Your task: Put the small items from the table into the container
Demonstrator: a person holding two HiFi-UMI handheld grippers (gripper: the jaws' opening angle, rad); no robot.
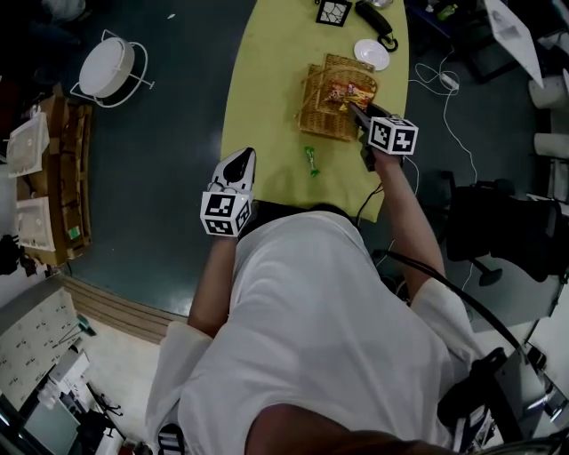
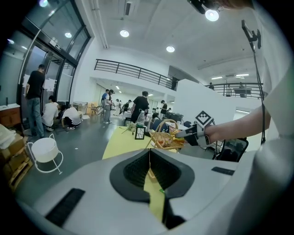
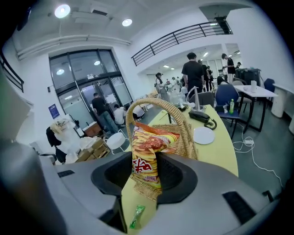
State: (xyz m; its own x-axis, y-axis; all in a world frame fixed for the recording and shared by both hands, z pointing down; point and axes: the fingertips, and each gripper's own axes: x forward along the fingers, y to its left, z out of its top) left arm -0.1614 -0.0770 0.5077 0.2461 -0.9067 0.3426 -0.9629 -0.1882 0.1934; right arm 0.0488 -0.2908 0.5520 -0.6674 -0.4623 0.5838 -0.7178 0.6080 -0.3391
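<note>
A: Where's the bag?

B: In the right gripper. The jaws stand about half apart and press on its lower end. It's an orange and yellow snack bag with red print. The head view shows the bag over the basket, off the table.

A: And the basket itself?

B: Wicker, with an arched handle, standing on the yellow table. In the right gripper view the bag sits in front of the basket, under the handle's arch.

A: Anything loose on the table?

B: 1 small green packet. It lies flat, on the person's side of the basket and apart from it. It also shows low in the right gripper view.

A: The other tool?

B: The left gripper is at the table's near edge, well apart from the basket. Its own view shows the jaws together with nothing between them.

A: What's behind the basket?

B: A white plate just past it, and a black phone beyond that.
</note>
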